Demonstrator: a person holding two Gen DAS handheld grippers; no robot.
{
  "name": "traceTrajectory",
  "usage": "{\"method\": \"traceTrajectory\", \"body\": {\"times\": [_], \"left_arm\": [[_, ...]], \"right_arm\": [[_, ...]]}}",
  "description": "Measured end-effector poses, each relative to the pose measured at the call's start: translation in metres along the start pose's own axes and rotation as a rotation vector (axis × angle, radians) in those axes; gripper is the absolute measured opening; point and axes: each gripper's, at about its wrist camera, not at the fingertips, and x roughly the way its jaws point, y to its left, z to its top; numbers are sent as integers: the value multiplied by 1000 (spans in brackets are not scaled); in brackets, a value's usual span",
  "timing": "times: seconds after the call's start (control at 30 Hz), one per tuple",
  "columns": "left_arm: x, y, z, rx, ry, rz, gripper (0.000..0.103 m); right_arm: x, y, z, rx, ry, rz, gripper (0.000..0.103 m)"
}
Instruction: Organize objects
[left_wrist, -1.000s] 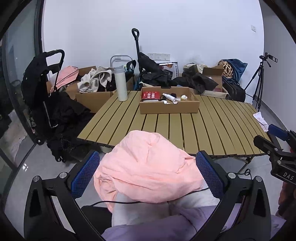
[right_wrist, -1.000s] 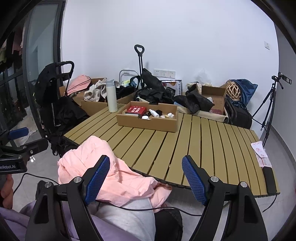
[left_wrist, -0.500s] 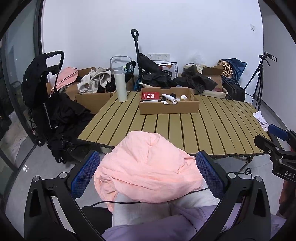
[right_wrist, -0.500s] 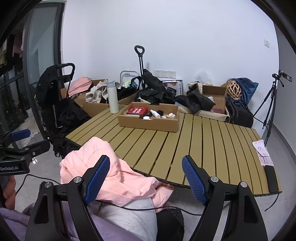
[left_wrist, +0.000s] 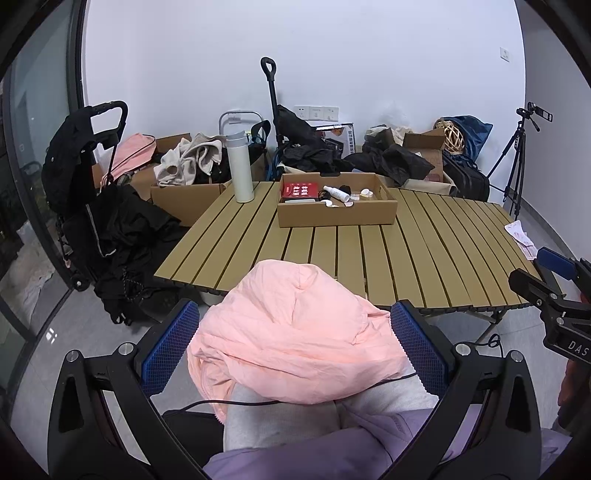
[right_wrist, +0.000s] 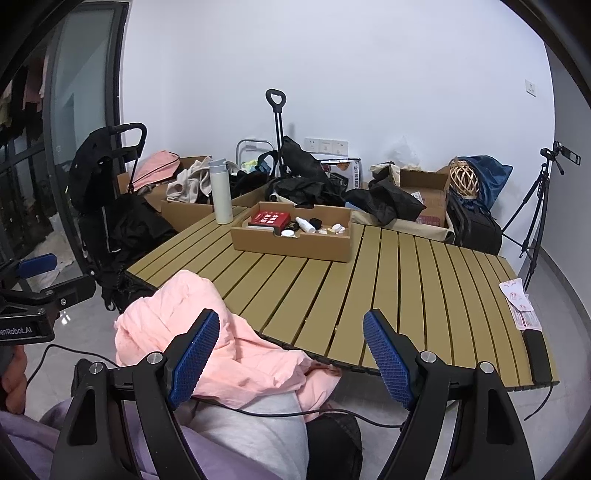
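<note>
The left gripper (left_wrist: 293, 345) stands wide apart, holding nothing. A crumpled pink garment (left_wrist: 295, 339) lies on the seated person's lap, heaped between the two blue pads (left_wrist: 168, 345) in the left wrist view; whether the pads touch the cloth cannot be told. The fabric is soft, matt and heavily creased, domed at the top, with a thin black cable (left_wrist: 280, 400) running across just below it.

The right gripper (right_wrist: 290, 363) is likewise spread and empty. In its view the pink garment (right_wrist: 177, 321) lies to the left, partly behind the left finger's pad (right_wrist: 194, 360), while the right finger stands over the table edge and floor. The pads are blue with a fine knurled grid; the finger frames are black, rigid and triangular, fixed with silver bolts.

The slatted table (left_wrist: 406, 258) is low, of tan strips with dark gaps. On its far side sits an open cardboard box (left_wrist: 336, 212), rectangular and shallow, holding a red packet (left_wrist: 299, 191) and small white items. A white cylindrical flask (left_wrist: 239, 166) stands upright left of the box, apart from it. A black phone (right_wrist: 537, 356) lies flat at the table's near right corner, just beside printed paper (right_wrist: 519, 306).
</note>
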Motion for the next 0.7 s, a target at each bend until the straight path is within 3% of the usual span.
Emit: {"method": "traceTrajectory", "body": {"times": [0.7], "left_arm": [[7,5,-3,0,15,-14,103]], "right_arm": [[0,-3,-2,13,6,5,83]]}}
